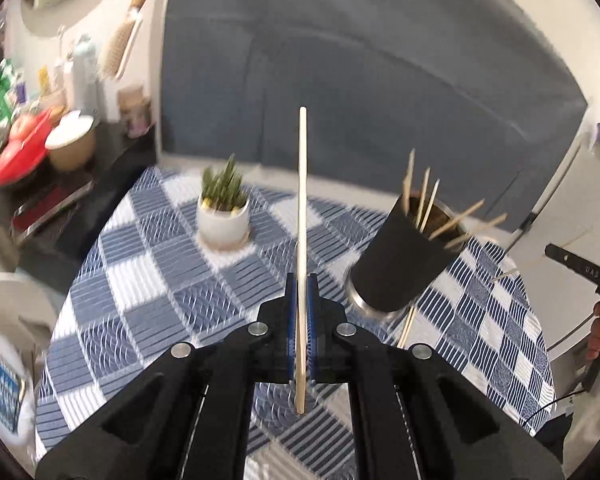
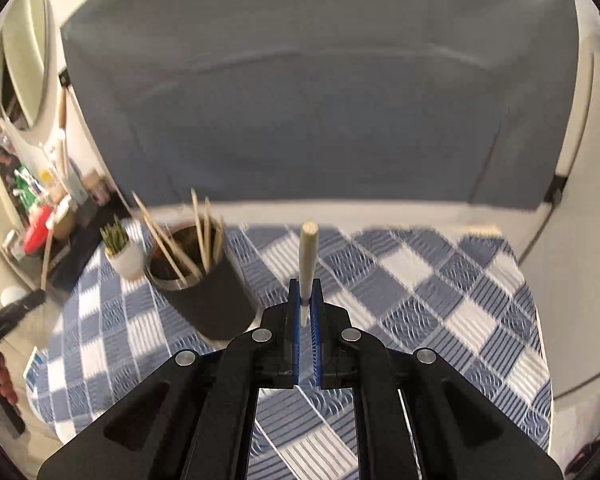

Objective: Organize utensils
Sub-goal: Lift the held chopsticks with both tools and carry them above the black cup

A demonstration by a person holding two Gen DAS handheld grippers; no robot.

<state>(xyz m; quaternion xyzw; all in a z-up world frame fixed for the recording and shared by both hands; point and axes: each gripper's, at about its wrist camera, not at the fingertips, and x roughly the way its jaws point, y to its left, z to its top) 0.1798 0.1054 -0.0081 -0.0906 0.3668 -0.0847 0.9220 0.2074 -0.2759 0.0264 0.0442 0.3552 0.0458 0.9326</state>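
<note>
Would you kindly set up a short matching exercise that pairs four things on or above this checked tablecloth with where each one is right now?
Things:
1. long chopstick
2. short pale stick
3. loose chopstick
4. potted plant

Places:
A. lying on the tablecloth beside the black cup
B. clamped in the left gripper
C. standing on the cloth to the left of the cup
D. clamped in the right gripper

Pairs: 1-B, 2-D, 3-A, 4-C
</note>
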